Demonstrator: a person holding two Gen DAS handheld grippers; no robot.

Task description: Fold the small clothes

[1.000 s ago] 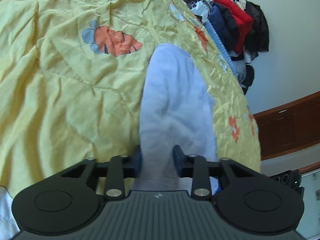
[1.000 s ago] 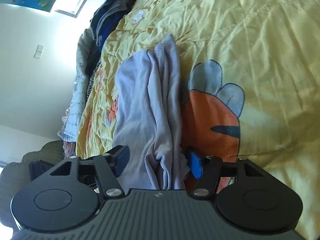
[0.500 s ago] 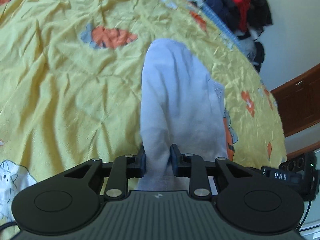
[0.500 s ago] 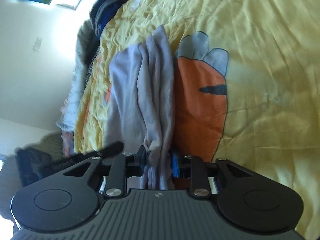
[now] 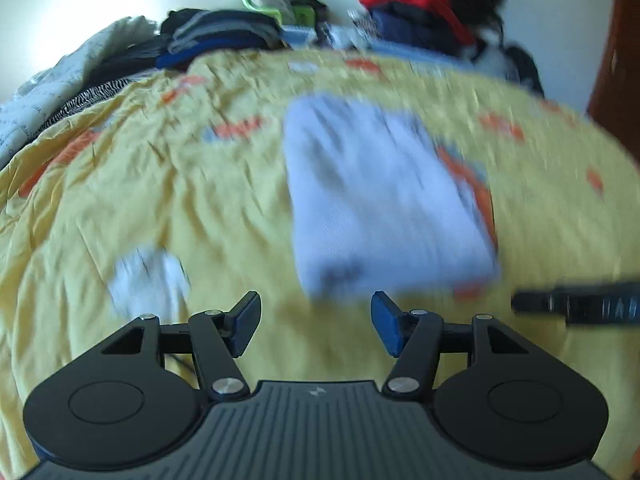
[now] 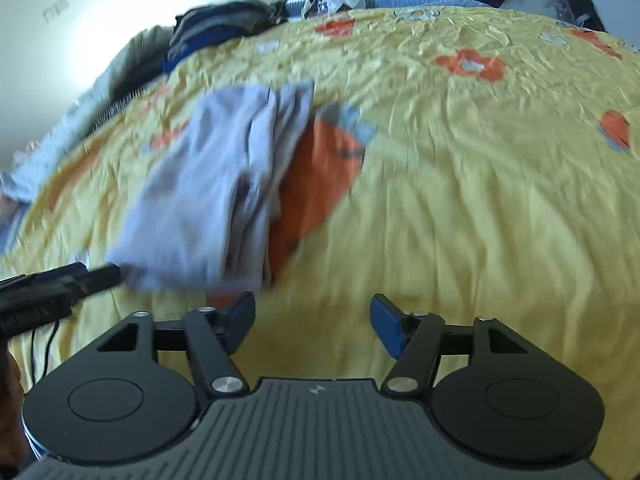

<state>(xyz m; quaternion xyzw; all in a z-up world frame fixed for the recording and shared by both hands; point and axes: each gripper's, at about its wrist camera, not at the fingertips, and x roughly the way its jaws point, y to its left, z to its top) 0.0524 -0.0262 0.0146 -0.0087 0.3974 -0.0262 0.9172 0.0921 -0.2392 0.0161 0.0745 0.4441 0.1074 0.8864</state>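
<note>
A folded pale lilac garment (image 5: pixel 380 200) lies flat on the yellow quilt (image 5: pixel 160 208), partly over an orange carrot print. In the right wrist view the same garment (image 6: pixel 208 188) sits up and to the left of that gripper. My left gripper (image 5: pixel 316 326) hangs just in front of the garment's near edge, its jaws opening with nothing between them. My right gripper (image 6: pixel 312 324) is off the garment to the right, jaws opening over bare quilt, nothing held. Both views are blurred by motion.
Piles of dark, blue and red clothes (image 5: pixel 416 12) line the far edge of the bed under a window. A white print (image 5: pixel 148 276) marks the quilt at the left. The other gripper's black body (image 5: pixel 580 304) pokes in at the right; a wooden cabinet (image 5: pixel 620 60) stands far right.
Both grippers let go of the lilac garment and pulled back towards me, rolling level. The garment now lies folded on the quilt, clear of both pairs of jaws.
</note>
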